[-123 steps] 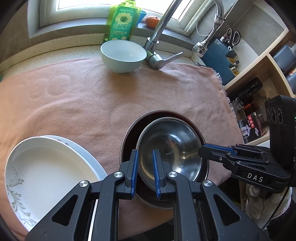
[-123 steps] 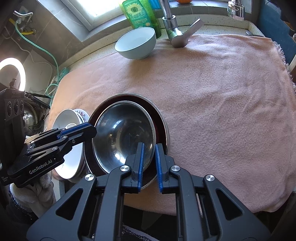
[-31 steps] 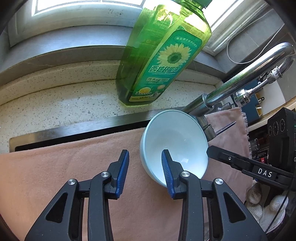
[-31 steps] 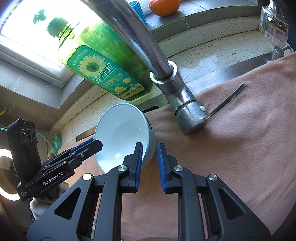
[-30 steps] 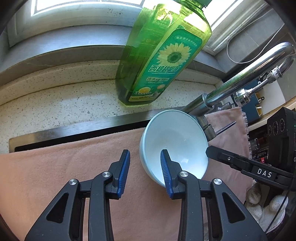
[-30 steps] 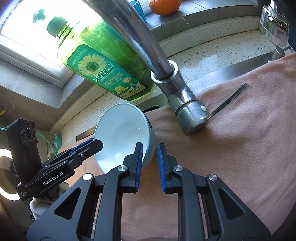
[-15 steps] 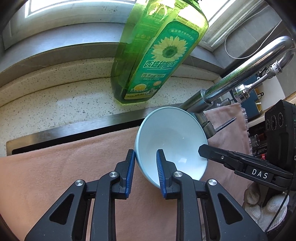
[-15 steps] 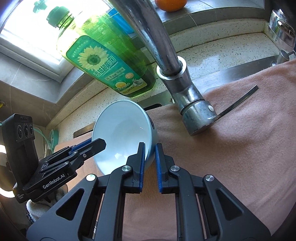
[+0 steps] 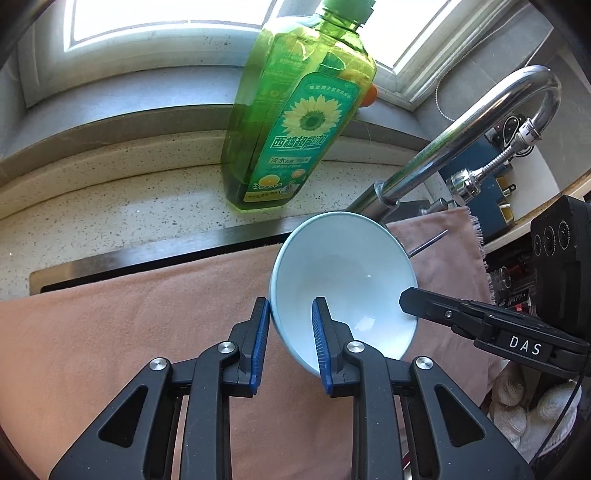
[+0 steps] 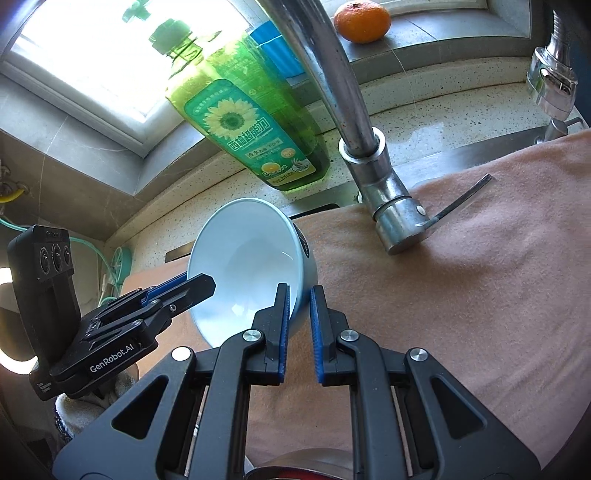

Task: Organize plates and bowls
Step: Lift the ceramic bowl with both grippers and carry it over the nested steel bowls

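Note:
A pale blue bowl (image 9: 343, 280) is held between both grippers just above the pink towel (image 9: 110, 332), close to the tap. My left gripper (image 9: 290, 314) is shut on its left rim, one blue pad inside and one outside. On the opposite rim my right gripper (image 10: 298, 299) is shut, and the bowl (image 10: 247, 266) appears at centre left in the right wrist view. Each gripper shows in the other's view: the right one (image 9: 406, 295) at the bowl's right edge, the left one (image 10: 207, 284) at its left edge. The bowl's inside holds nothing.
A green dish-soap bottle (image 9: 295, 122) stands on the speckled counter right behind the bowl. The chrome tap (image 10: 369, 147) rises just to its right, lever (image 10: 461, 199) lying over the towel. An orange (image 10: 362, 16) sits on the sill. A metal rim (image 10: 295, 469) shows at the bottom edge.
Both grippers closed on the bowl's rim, the left from a wide gap. The bowl has since come up off the towel a little, and the bottle and tap look slightly farther.

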Demonstrator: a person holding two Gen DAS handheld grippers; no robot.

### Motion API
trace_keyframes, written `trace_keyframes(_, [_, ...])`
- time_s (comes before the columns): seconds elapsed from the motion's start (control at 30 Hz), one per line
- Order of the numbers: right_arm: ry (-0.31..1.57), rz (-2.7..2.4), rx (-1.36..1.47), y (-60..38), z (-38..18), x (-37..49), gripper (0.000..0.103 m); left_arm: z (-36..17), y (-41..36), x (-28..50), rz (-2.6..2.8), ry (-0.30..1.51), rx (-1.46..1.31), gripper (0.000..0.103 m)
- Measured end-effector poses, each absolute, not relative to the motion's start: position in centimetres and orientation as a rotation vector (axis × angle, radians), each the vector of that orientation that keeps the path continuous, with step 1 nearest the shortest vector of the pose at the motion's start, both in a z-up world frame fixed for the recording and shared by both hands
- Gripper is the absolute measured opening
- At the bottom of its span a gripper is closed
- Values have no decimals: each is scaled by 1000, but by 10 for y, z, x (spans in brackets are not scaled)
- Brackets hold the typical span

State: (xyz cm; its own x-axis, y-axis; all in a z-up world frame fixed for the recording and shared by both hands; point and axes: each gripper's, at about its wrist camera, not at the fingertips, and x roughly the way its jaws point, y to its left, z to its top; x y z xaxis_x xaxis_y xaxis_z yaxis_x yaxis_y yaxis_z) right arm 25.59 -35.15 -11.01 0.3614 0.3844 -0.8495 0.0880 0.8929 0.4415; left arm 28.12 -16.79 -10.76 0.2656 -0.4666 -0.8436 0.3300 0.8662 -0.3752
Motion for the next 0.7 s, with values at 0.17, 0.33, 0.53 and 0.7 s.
trace_keyframes(0.17, [1179,239,437,-351,-95,240,11,-92,-164,265,-528,1157,-144,22])
trace_keyframes(0.33, [1172,273,424,-352,-86,218,11,-75,-164,243,-509,1123,-143,22])
trace_keyframes(0.53, [1162,313,401,-356,-70,187,11,-63,-166,210,-486,1102,-162,22])
trace_keyframes(0.7, [1153,343,388,-362,-59,164,11,-59,-170,181,-471,1095,-174,22])
